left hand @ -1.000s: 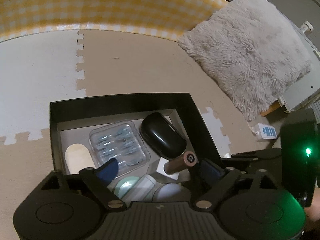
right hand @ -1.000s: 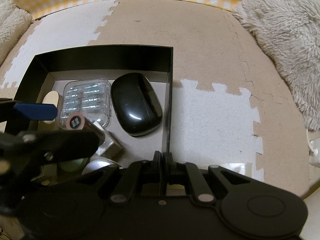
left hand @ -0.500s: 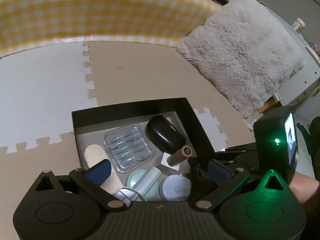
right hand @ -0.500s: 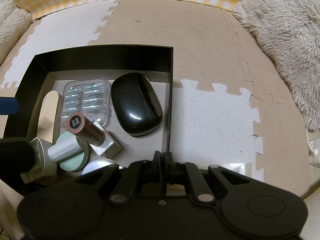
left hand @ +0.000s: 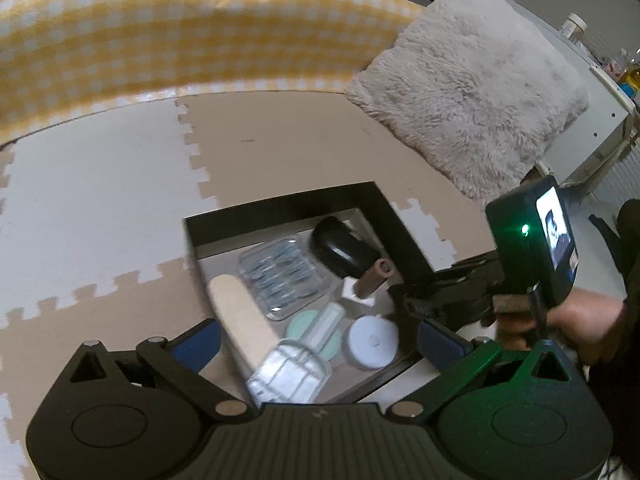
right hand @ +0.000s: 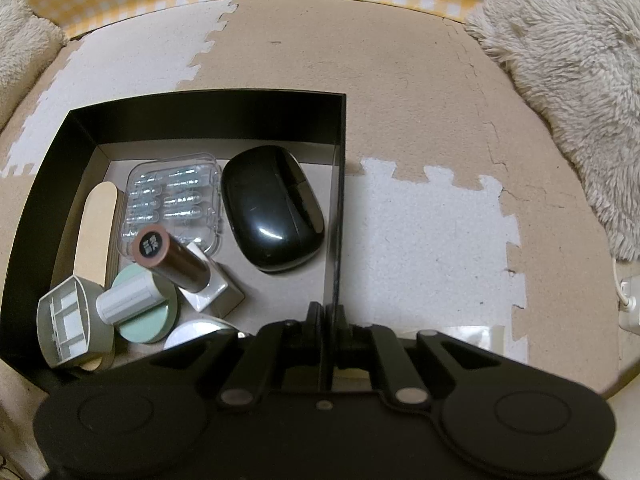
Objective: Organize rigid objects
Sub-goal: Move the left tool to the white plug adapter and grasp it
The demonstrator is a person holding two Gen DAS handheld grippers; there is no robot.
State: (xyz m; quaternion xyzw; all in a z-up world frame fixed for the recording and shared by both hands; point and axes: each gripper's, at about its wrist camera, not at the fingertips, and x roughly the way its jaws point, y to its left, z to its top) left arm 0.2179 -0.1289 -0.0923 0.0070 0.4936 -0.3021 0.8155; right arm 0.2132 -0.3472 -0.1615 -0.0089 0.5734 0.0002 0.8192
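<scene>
A black box [right hand: 200, 116] [left hand: 404, 232] sits on the foam floor mat. It holds a black mouse [right hand: 272, 208] [left hand: 340, 246], a clear plastic case [right hand: 172, 200] [left hand: 284, 276], a wooden stick [right hand: 94, 232] [left hand: 240, 320], a brown tube [right hand: 172, 258] [left hand: 372, 280] on a white base, a mint round compact [right hand: 146, 312] [left hand: 316, 334] with a white cylinder [right hand: 126, 300] on it, a white round tin [left hand: 372, 342] and a grey ribbed piece [right hand: 70, 320] [left hand: 288, 376]. My right gripper [right hand: 330, 320] is shut on the box's right wall. My left gripper [left hand: 316, 344] is open and empty above the box's near side.
Fluffy grey cushion [left hand: 472, 80] [right hand: 576, 80] lies at the right. A yellow checked cloth [left hand: 180, 32] runs along the back. A white plug [right hand: 630, 312] sits at the far right edge. The mat [right hand: 432, 224] is bare beside the box.
My left gripper has pulled back and up away from the box, open and empty; the brown tube stays leaning in the box. The right gripper has not moved.
</scene>
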